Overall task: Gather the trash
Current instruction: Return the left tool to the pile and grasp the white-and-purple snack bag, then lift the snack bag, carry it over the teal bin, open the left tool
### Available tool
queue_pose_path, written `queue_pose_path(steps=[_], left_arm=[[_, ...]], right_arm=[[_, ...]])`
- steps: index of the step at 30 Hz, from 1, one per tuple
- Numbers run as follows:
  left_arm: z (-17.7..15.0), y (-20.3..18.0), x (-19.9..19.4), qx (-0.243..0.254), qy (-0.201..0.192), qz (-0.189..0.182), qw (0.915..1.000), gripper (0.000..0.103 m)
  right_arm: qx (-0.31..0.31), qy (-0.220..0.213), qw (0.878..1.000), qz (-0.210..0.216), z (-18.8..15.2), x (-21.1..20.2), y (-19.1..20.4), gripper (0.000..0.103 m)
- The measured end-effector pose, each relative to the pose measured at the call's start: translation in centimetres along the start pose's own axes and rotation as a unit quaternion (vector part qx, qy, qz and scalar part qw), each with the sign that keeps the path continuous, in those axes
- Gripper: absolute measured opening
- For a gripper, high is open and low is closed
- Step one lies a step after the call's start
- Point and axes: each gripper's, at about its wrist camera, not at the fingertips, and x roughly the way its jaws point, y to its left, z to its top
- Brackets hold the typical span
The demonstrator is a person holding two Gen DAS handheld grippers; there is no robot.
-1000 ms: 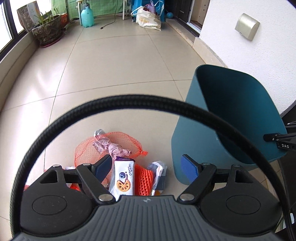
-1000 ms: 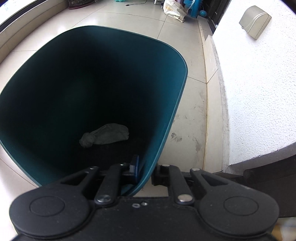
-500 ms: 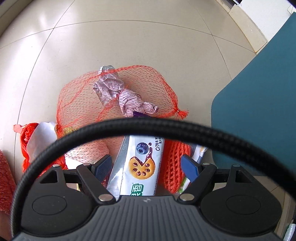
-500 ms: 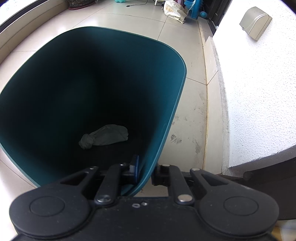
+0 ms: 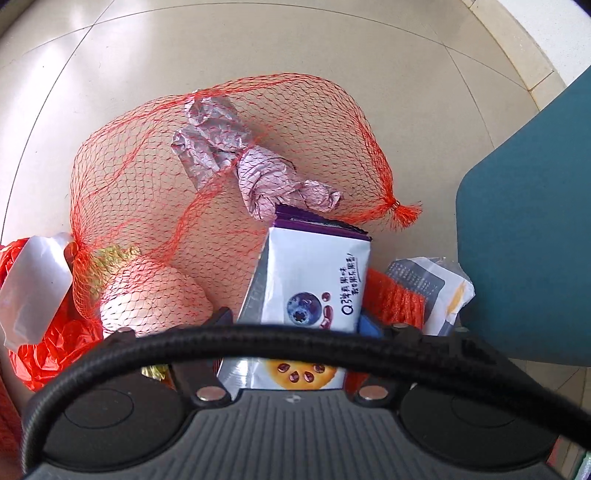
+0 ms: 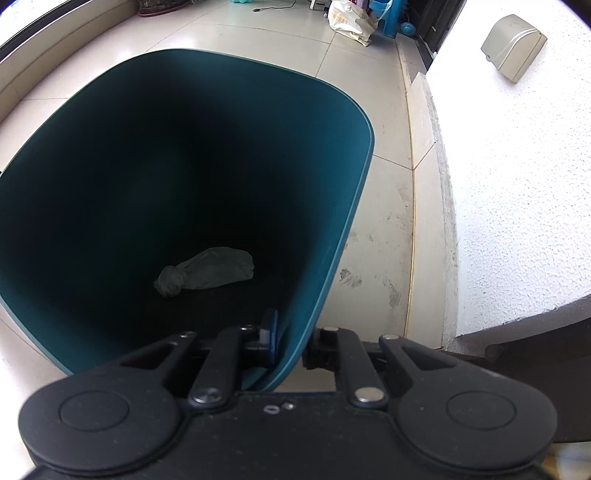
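In the left wrist view my left gripper [image 5: 295, 325] is closed around a white and purple snack wrapper [image 5: 314, 280] with a blueberry picture, lying on the floor trash pile. Past it lie a red net bag [image 5: 155, 155] and a crumpled silver-pink foil wrapper [image 5: 236, 162]. A black cable loop [image 5: 280, 336] crosses the view. In the right wrist view my right gripper [image 6: 291, 339] is shut on the near rim of the teal trash bin [image 6: 332, 229], one finger inside, one outside. A crumpled grey bag [image 6: 210, 271] lies at the bin's bottom.
The teal bin's side [image 5: 524, 240] stands right of the pile. More red netting and plastic [image 5: 40, 317] lie at the left, another white wrapper [image 5: 439, 291] at the right. A white wall [image 6: 517, 184] runs right of the bin, with bags [image 6: 351, 18] far off.
My left gripper dropped toward the pile and its fingers closed in on the snack wrapper. My right gripper kept its hold on the bin rim.
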Motion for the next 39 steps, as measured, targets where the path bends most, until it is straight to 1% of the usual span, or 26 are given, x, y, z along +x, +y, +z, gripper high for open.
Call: queue_pose_path(steps=[1,2,4,6,12,18,21,26,32,36,39], left_arm=[[-0.1,-0.1,0.0,0.000,0.002,0.001,1.0000,0.045],[-0.2,-0.3,-0.1,0.002,0.002,0.005,1.0000,0.045],[-0.4,-0.5,-0.7,0.009,-0.006,0.010,0.9999,0.040],[-0.5,-0.7,-1.5,0.009,-0.013,0.015,0.9998,0.038],[-0.7,-1.4,-5.6,0.007,-0.039,0.031,0.9988,0.036],[-0.2,-2.5,-11.0,0.015,-0.064,0.051,0.9965,0.036],[0.0,-3.5,-13.4,0.023,-0.078,0.055,0.9952,0.036],[0.5,-5.6,-17.9,0.043,-0.106,0.052,0.9921,0.036],[1.0,-8.5,-23.5,0.075,-0.138,0.037,0.9868,0.036],[1.4,-10.8,-26.6,0.094,-0.156,0.016,0.9831,0.036],[1.9,-12.7,-28.4,0.116,-0.162,-0.011,0.9799,0.036]], right_arm=[[0.000,0.000,1.000,0.000,0.0,0.0,0.1,0.012],[0.001,0.000,1.000,0.000,0.0,-0.1,0.1,0.012],[0.003,-0.001,1.000,0.000,0.0,-0.2,0.1,0.012],[0.003,-0.001,1.000,-0.001,0.0,-0.2,0.1,0.012],[0.008,-0.003,1.000,0.002,0.0,-0.3,0.0,0.011],[0.013,-0.005,1.000,0.006,-0.1,-0.3,-0.7,0.011],[0.013,-0.006,1.000,0.005,-0.2,-0.3,-0.9,0.011],[0.018,-0.008,1.000,0.008,-0.2,-0.4,-1.2,0.011],[0.018,-0.008,1.000,0.008,-0.2,-0.4,-1.2,0.011],[0.018,-0.008,1.000,0.008,-0.2,-0.4,-1.2,0.011],[0.017,-0.009,1.000,0.007,-0.2,-0.4,-1.3,0.011]])
